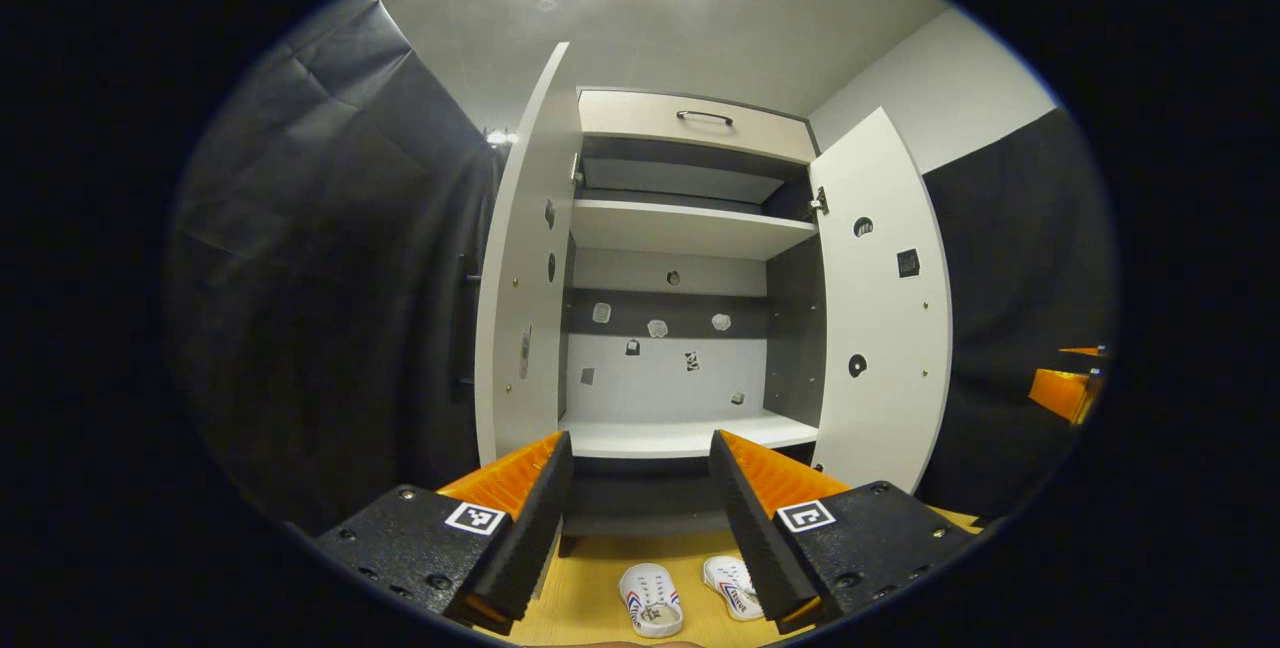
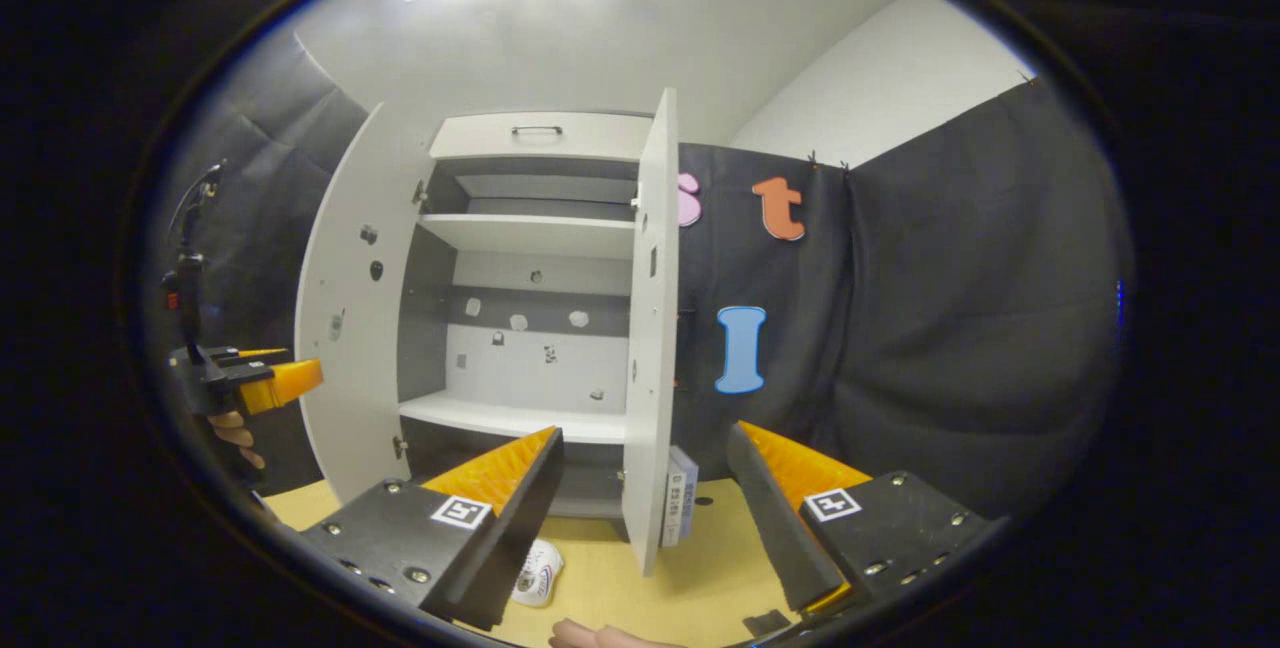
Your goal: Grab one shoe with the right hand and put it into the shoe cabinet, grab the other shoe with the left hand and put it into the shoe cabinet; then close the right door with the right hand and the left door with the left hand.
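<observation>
Shoes [image 1: 690,596] (white, striped sides) lie before open cabinet [image 1: 690,278].

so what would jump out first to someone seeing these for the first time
The tall shoe cabinet straight ahead, with both doors swung wide and its shelves bare. Next, the pair of white shoes lying side by side on the wooden floor in front of it, not yet picked up. Both grippers hang in the foreground with jaws open and empty, the left gripper aimed above the shoes.

The right gripper [image 2: 640,518] finger is covering most of one white shoe [image 2: 540,575]; the left gripper [image 1: 640,518] finger is overlapping the right shoe [image 1: 733,588]; the cabinet's [image 1: 690,228] small stickers are staying unreadable
</observation>
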Available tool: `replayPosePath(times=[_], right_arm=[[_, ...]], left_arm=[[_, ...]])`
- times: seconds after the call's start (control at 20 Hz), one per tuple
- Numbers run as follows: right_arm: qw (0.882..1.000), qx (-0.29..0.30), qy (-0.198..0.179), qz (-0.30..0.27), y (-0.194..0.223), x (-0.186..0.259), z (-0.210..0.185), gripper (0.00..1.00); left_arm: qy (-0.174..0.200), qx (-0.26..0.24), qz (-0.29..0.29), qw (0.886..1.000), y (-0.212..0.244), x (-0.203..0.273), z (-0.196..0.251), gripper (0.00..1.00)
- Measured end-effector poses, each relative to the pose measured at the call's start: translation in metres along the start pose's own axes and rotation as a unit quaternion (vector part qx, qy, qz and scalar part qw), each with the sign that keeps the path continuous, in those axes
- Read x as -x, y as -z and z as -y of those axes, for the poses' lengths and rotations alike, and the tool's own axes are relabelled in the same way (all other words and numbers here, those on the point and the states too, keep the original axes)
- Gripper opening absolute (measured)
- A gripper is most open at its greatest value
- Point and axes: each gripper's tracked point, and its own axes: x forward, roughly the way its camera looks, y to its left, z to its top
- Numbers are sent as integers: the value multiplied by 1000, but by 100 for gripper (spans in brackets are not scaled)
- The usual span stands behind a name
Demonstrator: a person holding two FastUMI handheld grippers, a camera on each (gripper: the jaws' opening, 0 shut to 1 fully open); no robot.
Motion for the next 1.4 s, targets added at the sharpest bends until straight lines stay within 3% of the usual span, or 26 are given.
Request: replayPosePath(times=[0.25,0.3,0.35,0.85,1.0,1.05,1.15,1.4], right_arm=[[999,-4,-20,-33,48,-25,-33,98],[999,-7,-26,-40,60,-31,-41,94],[998,-6,-34,-45,70,-38,-50,98],[991,10,-80,-106,172,-78,-124,98],[991,14,-82,-106,173,-80,-124,98],[992,9,-80,-99,168,-80,-122,94],[992,-1,-82,-96,169,-79,-123,98],[981,14,-98,-164,254,-87,-150,98]], left_arm=[[-1,8,-8,1000,13,8,-14,84],[2,6,-11,1000,16,9,-15,84],[4,2,-9,1000,16,11,-16,81],[8,11,0,1000,20,26,-23,81],[6,5,9,1000,14,29,-25,81],[3,6,10,1000,14,29,-26,81],[1,12,13,1000,14,30,-27,81],[10,19,7,1000,27,33,-25,79]])
